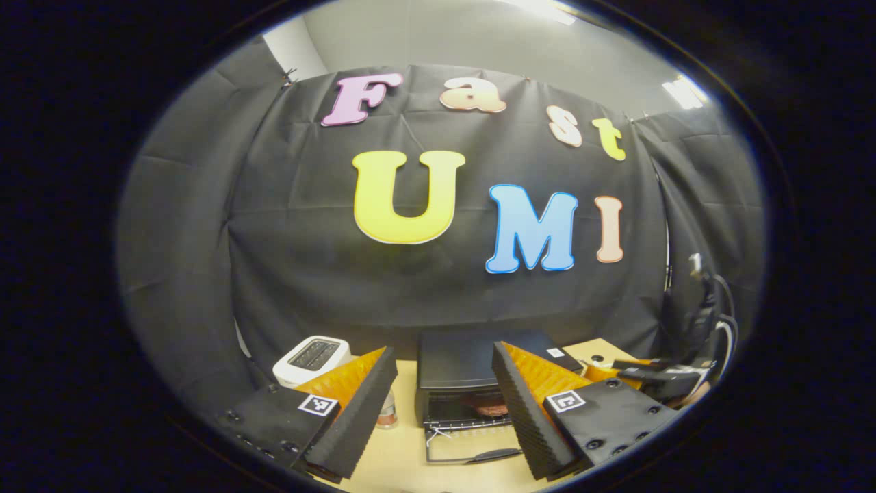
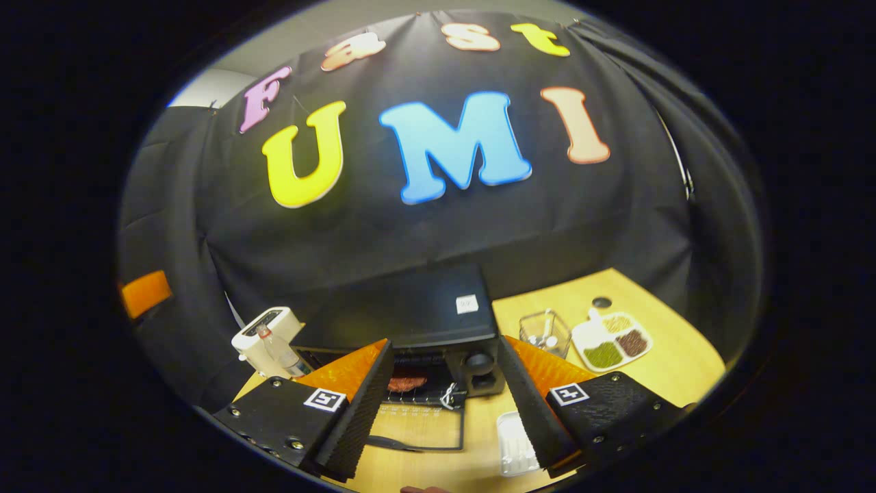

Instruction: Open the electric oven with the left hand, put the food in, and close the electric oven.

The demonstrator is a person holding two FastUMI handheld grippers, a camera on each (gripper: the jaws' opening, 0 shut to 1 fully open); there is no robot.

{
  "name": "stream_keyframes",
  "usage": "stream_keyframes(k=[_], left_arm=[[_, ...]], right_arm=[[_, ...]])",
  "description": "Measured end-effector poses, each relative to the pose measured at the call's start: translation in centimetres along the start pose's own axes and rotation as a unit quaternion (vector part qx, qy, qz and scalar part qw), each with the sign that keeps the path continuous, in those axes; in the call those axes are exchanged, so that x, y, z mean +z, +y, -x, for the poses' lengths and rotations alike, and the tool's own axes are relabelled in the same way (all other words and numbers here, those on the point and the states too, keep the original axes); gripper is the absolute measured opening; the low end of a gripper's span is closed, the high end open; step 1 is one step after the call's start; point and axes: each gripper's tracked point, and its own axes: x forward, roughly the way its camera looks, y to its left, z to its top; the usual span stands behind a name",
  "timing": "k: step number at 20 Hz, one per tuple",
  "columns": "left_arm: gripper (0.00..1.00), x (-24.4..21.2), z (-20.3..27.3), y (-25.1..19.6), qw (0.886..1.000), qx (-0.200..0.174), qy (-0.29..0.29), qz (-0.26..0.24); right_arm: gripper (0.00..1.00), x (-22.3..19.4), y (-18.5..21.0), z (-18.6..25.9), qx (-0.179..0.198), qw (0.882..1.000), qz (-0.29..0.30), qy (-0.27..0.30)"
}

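Observation:
The black electric oven (image 1: 465,359) stands on the wooden table with its glass door (image 1: 469,445) folded down flat in front of it. A reddish-brown piece of food (image 1: 494,409) lies on the rack inside. My left gripper (image 1: 444,350) hovers in front of the oven, open, with nothing between its fingers. In the right gripper view the oven (image 2: 410,308) is also open with its door (image 2: 424,424) down and the food (image 2: 407,381) inside. My right gripper (image 2: 445,346) is open and empty, just in front of the door.
A white toaster (image 2: 263,335) and a small bottle (image 2: 282,357) stand left of the oven. An empty white dish (image 2: 517,445) lies by the door's right edge. A glass cup (image 2: 545,332) and a divided plate of grains (image 2: 611,342) sit at the right. Cables (image 1: 712,308) hang at the far right.

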Motion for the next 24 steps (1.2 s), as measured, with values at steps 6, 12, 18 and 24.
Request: stream_keyframes(k=[6,12,18,24], left_arm=[[0.99,2.0,0.2,-4.5,0.999,-0.008,-0.032,-0.015],[0.99,3.5,0.6,-8.3,0.998,-0.022,-0.054,-0.011],[0.93,-2.4,-0.7,-9.8,1.0,-0.019,0.023,-0.007],[0.99,-13.3,-1.7,-10.2,0.989,-0.01,0.15,-0.005]], right_arm=[[0.93,10.4,-1.9,7.1,-0.018,0.991,0.059,-0.119],[0.92,11.8,-2.8,9.6,-0.022,0.988,0.057,-0.143],[0.93,11.3,-4.2,9.3,-0.015,0.99,0.059,-0.125],[0.92,10.7,-5.6,9.2,-0.018,0.991,0.065,-0.114]])
